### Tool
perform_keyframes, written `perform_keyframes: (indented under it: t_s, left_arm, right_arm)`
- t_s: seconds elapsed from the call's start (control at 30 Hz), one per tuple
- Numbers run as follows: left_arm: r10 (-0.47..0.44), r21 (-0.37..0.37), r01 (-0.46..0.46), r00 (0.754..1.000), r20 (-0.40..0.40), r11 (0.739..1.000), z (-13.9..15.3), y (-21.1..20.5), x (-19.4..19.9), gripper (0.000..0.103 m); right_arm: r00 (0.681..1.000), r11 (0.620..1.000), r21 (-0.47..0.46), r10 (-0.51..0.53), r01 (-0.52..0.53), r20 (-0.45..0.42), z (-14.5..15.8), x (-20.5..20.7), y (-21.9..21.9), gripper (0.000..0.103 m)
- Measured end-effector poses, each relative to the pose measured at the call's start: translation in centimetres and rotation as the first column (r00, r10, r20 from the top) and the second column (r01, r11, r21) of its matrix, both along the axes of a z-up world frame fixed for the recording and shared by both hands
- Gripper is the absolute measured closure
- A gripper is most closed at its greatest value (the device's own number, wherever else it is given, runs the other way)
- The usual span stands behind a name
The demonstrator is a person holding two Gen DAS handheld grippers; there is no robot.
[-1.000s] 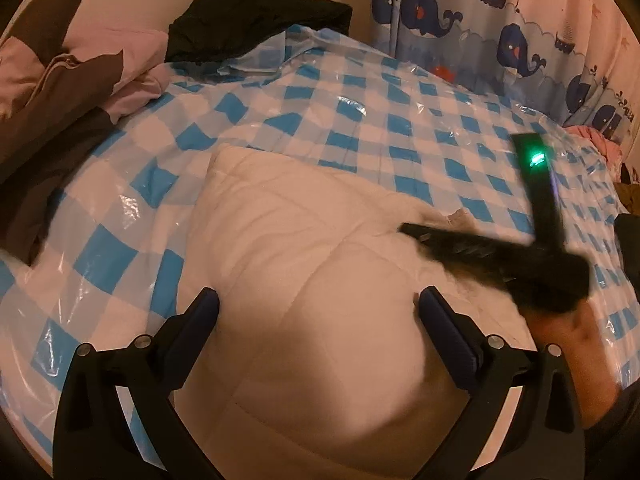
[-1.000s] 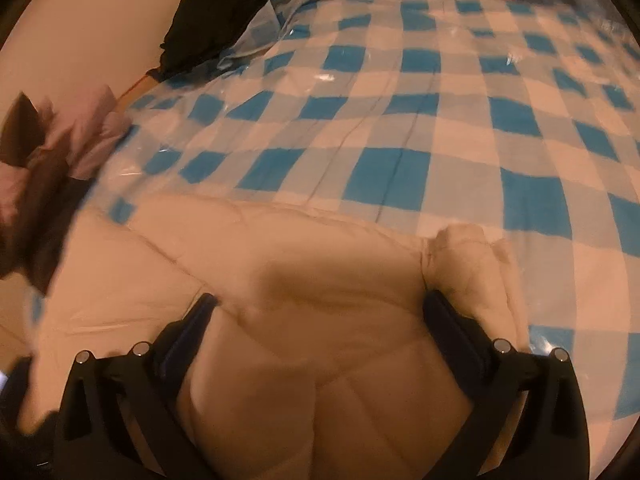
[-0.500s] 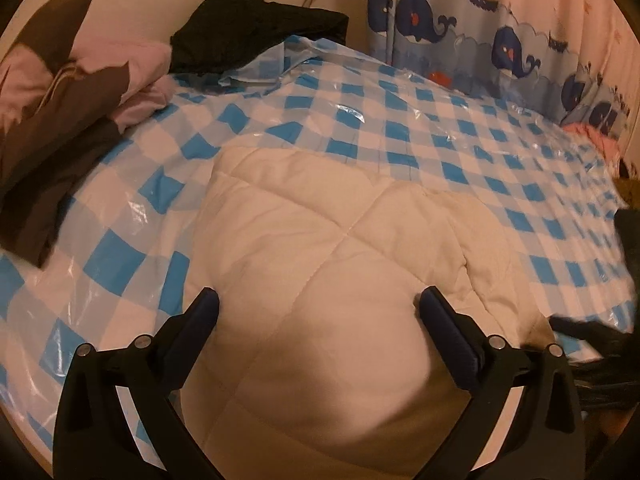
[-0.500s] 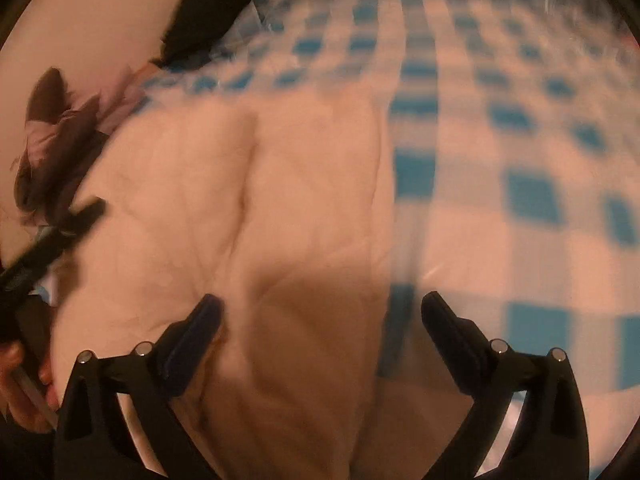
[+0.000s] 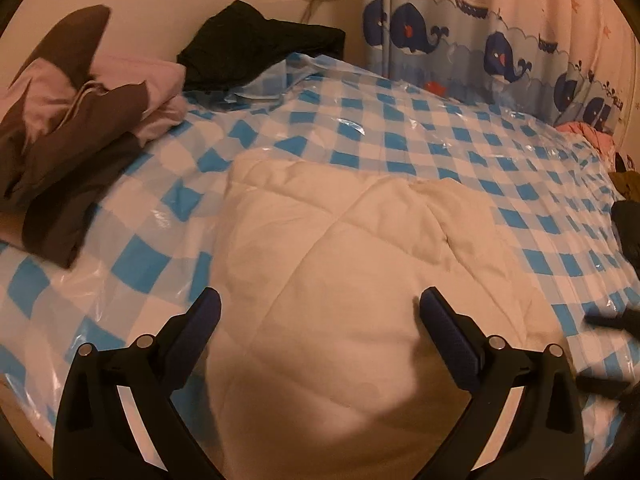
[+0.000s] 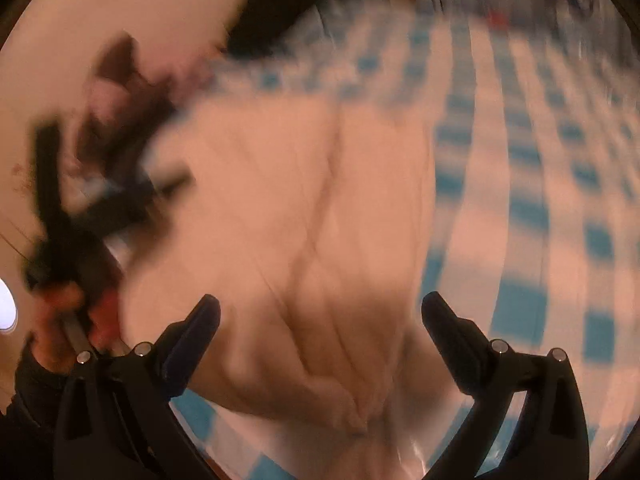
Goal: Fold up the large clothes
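Left wrist view: both hand-held grippers, left [image 5: 320, 312] and right [image 6: 320, 316], spread wide, empty, over cream quilted garment [image 5: 340, 264].

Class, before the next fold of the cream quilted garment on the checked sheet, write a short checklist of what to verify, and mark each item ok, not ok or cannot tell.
1. Left gripper open, nothing held: ok.
2. Right gripper open, nothing held: ok.
3. Cream quilted garment lying on the checked sheet: ok.
4. Garment folded squarely, edges aligned: cannot tell.
5. Brown and pink clothes apart from the garment: ok.
6. Right wrist view sharp enough to aim: not ok, blurred.
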State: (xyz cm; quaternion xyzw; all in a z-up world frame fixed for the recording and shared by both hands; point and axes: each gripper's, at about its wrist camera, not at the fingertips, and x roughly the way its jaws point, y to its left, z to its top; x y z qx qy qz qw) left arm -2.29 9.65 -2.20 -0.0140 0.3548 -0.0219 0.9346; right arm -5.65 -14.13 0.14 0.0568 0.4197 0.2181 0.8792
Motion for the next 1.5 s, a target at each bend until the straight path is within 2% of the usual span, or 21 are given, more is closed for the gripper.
perform_keyframes:
  t_s: [0.03, 0.1, 0.13, 0.23, 0.3, 0.4, 0.47, 0.6, 0.73, 0.87, 1.0, 1.27, 1.5]
  left_arm:
    - [0.004, -0.004, -0.004, 1.0, 0.001, 1.0, 0.1, 0.2, -0.2, 0.007]
    - [0.005, 0.009, -0.005, 1.0, 0.007, 1.0, 0.1, 0.0, -0.5, 0.007]
    - [-0.002, 0.01, 0.002, 1.0, 0.006, 1.0, 0.1, -0.2, -0.5, 0.007]
    - [0.004, 0.038, -0.005, 1.0, 0.012, 0.999, 0.3, -0.7, -0.9, 0.007]
    - [0.004, 0.052, -0.005, 1.0, 0.028, 0.999, 0.6, -1.0, -1.5, 0.007]
    - [0.0, 0.061, -0.003, 0.998, 0.056, 0.998, 1.4, -1.3, -2.4, 0.007]
    - [0.002, 0.058, -0.006, 0.998, 0.07, 0.998, 1.9, -1.3, -2.8, 0.007]
    - [0.02, 0.071, -0.026, 0.996, 0.089, 0.997, 2.5, -1.4, -3.3, 0.007]
    - [0.054, 0.069, -0.062, 0.993, 0.103, 0.996, 3.0, -0.8, -3.5, 0.007]
    - [0.103, 0.074, -0.11, 0.991, 0.09, 0.991, 3.2, -0.2, -3.4, 0.007]
    - [0.136, 0.059, -0.141, 0.988, 0.079, 0.988, 3.5, 0.6, -3.4, 0.007]
    - [0.154, 0.033, -0.156, 0.987, 0.053, 0.987, 3.5, 1.4, -3.3, 0.007]
    - [0.144, 0.035, -0.147, 0.988, 0.057, 0.989, 3.7, 0.8, -3.4, 0.007]
  right_arm:
    - [1.0, 0.999, -0.053, -0.001, 0.001, 0.011, -0.6, 0.5, 1.1, 0.007]
    - [0.995, 0.98, -0.188, 0.049, -0.065, -0.091, -4.9, 2.2, 3.5, 0.006]
    - [0.989, 0.984, -0.151, 0.071, -0.09, -0.13, -7.2, 2.7, 3.7, 0.006]
    - [0.974, 0.994, -0.054, 0.081, -0.094, -0.21, -6.5, 3.8, 1.9, 0.006]
    - [0.988, 0.998, 0.034, 0.052, -0.047, -0.147, -3.7, 3.5, -0.2, 0.006]
    - [1.0, 0.997, 0.075, -0.008, 0.005, 0.03, 0.6, 2.4, -1.6, 0.006]
    - [0.993, 0.997, 0.064, -0.041, 0.034, 0.115, 2.4, 2.2, -1.3, 0.006]
    - [0.984, 0.999, 0.021, -0.043, 0.04, 0.175, 4.7, 2.9, 0.3, 0.006]
    - [0.979, 0.995, -0.004, -0.093, 0.096, 0.181, 5.3, 2.8, 2.8, 0.006]
    - [0.99, 0.99, -0.08, -0.105, 0.113, 0.099, 3.7, 3.5, 3.6, 0.006]
    - [0.991, 0.989, -0.083, -0.118, 0.123, 0.066, 2.0, 3.7, 3.4, 0.006]
    - [0.991, 0.983, -0.15, -0.091, 0.105, 0.093, 1.0, 3.2, 4.8, 0.006]
    - [0.989, 0.982, -0.157, -0.084, 0.103, 0.123, 1.3, 2.8, 5.0, 0.006]
